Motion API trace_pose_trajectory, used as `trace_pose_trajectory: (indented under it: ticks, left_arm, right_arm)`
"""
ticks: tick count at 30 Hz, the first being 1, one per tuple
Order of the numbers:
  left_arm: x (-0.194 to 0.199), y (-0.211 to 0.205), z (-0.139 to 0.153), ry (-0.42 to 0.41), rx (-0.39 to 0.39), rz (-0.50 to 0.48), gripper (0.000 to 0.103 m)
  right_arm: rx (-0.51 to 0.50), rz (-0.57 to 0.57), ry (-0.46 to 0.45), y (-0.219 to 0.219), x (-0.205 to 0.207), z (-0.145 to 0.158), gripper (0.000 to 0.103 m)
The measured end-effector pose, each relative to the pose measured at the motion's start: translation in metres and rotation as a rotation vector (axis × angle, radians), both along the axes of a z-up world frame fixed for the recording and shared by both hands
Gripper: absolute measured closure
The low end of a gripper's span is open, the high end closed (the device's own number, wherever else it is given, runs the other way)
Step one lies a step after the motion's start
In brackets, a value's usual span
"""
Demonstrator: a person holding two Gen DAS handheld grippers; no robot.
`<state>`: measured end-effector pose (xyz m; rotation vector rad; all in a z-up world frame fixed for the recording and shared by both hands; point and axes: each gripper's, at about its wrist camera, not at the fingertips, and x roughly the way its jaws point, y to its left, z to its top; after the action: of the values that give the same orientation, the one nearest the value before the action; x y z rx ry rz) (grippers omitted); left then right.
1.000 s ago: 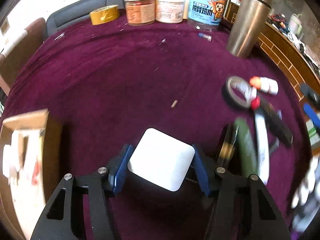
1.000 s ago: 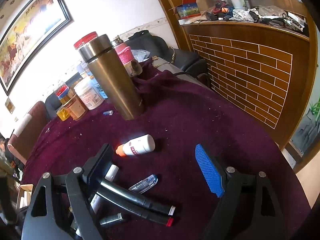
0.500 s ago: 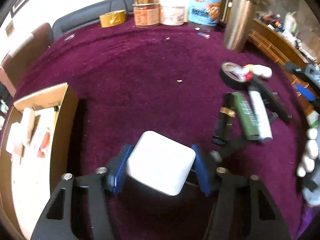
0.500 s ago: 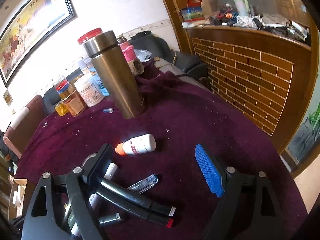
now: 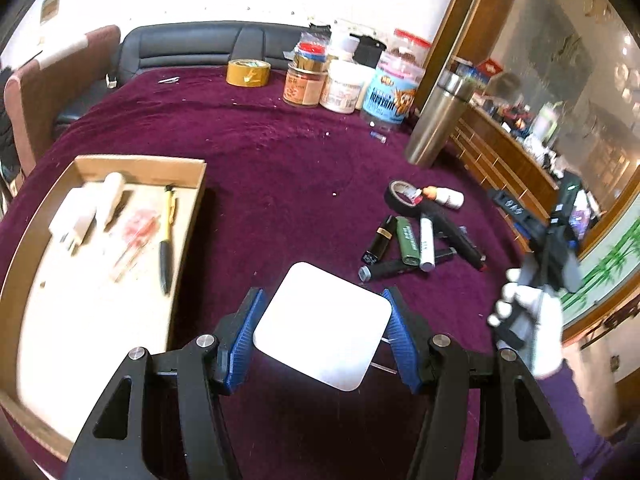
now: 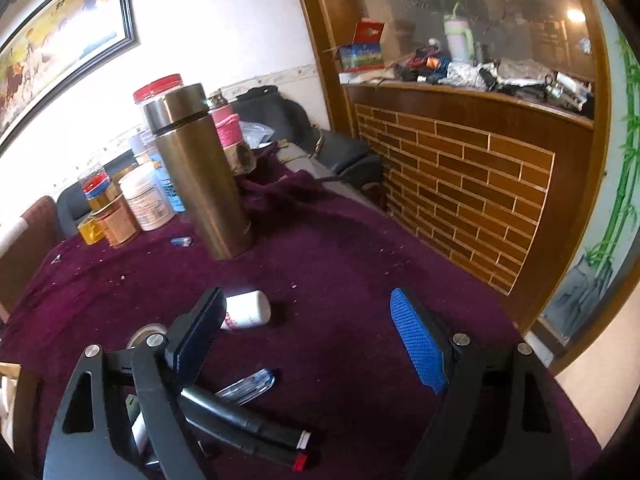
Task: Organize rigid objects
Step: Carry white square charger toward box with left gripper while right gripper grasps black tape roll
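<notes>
My left gripper (image 5: 324, 336) is shut on a white square block (image 5: 322, 330) and holds it above the purple tablecloth, right of a cardboard tray (image 5: 200, 184). The tray holds a white charger (image 5: 74, 222), a white tube (image 5: 110, 196) and a yellow-black pen (image 5: 166, 240). A pile of markers, a lipstick and a green tube (image 5: 408, 244) lies to the right, with a black tape roll (image 5: 402, 196) and a small white bottle (image 5: 446, 197). My right gripper (image 6: 308, 344) is open and empty above black markers (image 6: 244, 426), a clear pen (image 6: 246, 386) and the white bottle (image 6: 246, 314).
A steel thermos (image 5: 438, 120) stands at the back right; it also shows in the right wrist view (image 6: 202, 172). Jars (image 5: 344, 84) and a yellow tape roll (image 5: 248, 72) line the table's far edge. A brick-patterned wooden counter (image 6: 460, 184) borders the right side. The gloved right hand (image 5: 532, 320) is at the right.
My left gripper has risen and pulled back with the white block, bringing the whole tray into view. My right gripper has shifted slightly and stays open.
</notes>
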<state>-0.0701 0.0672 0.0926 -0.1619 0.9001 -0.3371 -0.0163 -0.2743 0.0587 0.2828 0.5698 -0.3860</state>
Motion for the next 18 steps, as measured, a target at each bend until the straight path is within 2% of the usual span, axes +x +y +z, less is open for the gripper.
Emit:
trace_pose_trajectory:
  ticks: [5, 12, 15, 18]
  left_arm:
    - [-0.022, 0.025, 0.01, -0.028, -0.081, 0.012, 0.049]
    - [-0.024, 0.045, 0.002, -0.004, -0.194, -0.015, 0.049]
    - [-0.027, 0.052, -0.005, 0.012, -0.213, -0.025, 0.049]
    - [-0.033, 0.061, -0.014, 0.032, -0.227, -0.032, 0.049]
  right_arm:
    - [0.003, 0.03, 0.005, 0.013, -0.012, 0.015, 0.019]
    - [-0.027, 0.156, 0.031, 0.059, -0.006, 0.033, 0.019]
    - [0.038, 0.257, 0.041, 0.077, 0.005, 0.044, 0.019]
    - [0.124, 0.367, 0.1, 0.09, 0.029, 0.051, 0.018]
